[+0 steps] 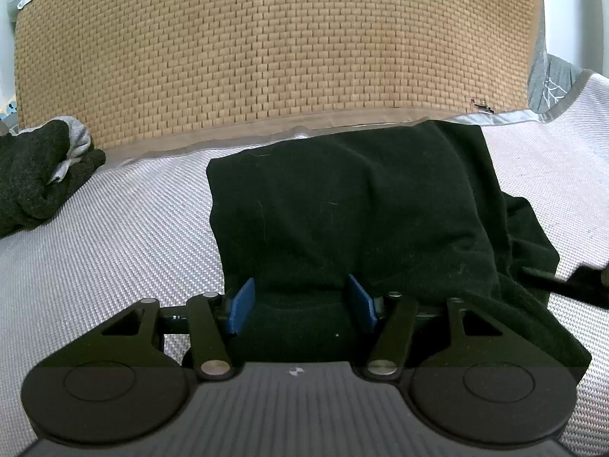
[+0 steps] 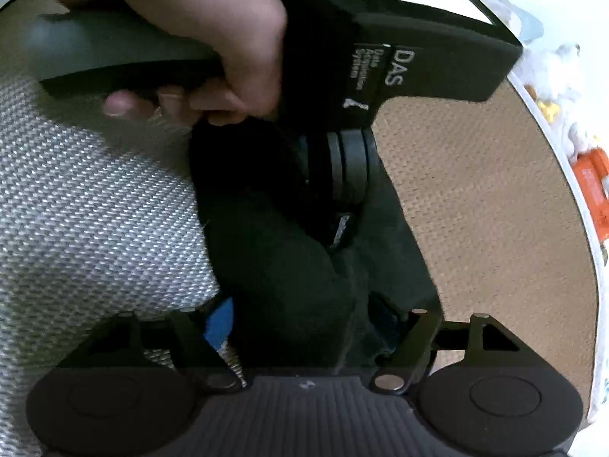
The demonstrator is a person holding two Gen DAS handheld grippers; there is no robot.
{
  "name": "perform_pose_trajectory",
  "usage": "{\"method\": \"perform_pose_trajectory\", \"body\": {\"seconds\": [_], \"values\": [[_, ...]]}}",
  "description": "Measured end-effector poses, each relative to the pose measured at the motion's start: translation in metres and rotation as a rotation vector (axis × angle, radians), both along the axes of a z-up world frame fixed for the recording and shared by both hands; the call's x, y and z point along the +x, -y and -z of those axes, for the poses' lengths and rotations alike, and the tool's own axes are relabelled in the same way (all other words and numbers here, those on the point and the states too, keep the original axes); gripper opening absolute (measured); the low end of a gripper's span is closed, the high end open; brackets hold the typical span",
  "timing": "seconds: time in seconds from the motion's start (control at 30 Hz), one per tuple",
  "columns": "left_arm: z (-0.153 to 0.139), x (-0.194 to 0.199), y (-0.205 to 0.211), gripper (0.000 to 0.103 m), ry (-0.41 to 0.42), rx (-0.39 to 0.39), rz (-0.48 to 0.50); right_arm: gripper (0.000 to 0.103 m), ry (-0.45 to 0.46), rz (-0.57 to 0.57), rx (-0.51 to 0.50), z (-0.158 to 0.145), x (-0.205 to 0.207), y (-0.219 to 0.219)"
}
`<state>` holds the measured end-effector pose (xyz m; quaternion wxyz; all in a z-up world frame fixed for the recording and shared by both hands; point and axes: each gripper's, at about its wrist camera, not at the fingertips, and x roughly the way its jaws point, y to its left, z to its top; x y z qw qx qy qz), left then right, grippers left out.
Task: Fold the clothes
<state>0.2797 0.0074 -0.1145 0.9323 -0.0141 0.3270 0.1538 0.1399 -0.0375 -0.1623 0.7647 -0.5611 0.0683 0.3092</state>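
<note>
A black garment (image 1: 342, 205) lies folded into a thick pad on the pale woven cover (image 1: 95, 251). Its near fold fills the gap between the blue pads (image 1: 241, 306) of my left gripper (image 1: 300, 304), which press on it from both sides. In the right wrist view the same black garment (image 2: 274, 266) runs between the fingers of my right gripper (image 2: 304, 323). Those jaws stand wide and the cloth sits loosely between them. A hand (image 2: 228, 38) holds the left tool's black body (image 2: 399, 61) just above the cloth.
A tan woven mat (image 1: 266, 38) covers the surface behind the garment. A crumpled dark green and grey garment (image 1: 34, 175) lies at the far left. A grey cushion (image 1: 552, 80) sits at the back right. An orange object (image 2: 593, 190) lies beyond the mat's edge.
</note>
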Motion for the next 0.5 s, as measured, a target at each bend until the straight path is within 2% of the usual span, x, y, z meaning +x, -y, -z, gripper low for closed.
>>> {"method": "perform_pose_trajectory", "body": {"seconds": [0.07, 0.17, 0.27, 0.3, 0.4, 0.5], "values": [[0.0, 0.0, -0.001, 0.059, -0.001, -0.007, 0.0, 0.076, 0.041, -0.003, 0.008, 0.0, 0.0, -0.003], [0.0, 0.0, -0.001, 0.059, -0.002, -0.011, 0.005, 0.076, 0.047, -0.01, -0.003, 0.0, 0.0, -0.007], [0.0, 0.001, 0.0, 0.059, -0.008, -0.009, 0.007, 0.077, 0.015, -0.015, -0.035, -0.005, 0.008, -0.018], [0.0, 0.001, 0.0, 0.059, -0.009, -0.011, 0.005, 0.081, 0.021, -0.023, -0.045, -0.005, 0.011, -0.022], [0.0, 0.0, 0.0, 0.059, -0.012, -0.015, 0.009, 0.086, -0.008, -0.022, -0.053, -0.01, 0.022, -0.031], [0.0, 0.0, 0.0, 0.058, -0.015, -0.015, 0.018, 0.086, -0.022, -0.039, -0.055, -0.011, 0.028, -0.039]]}}
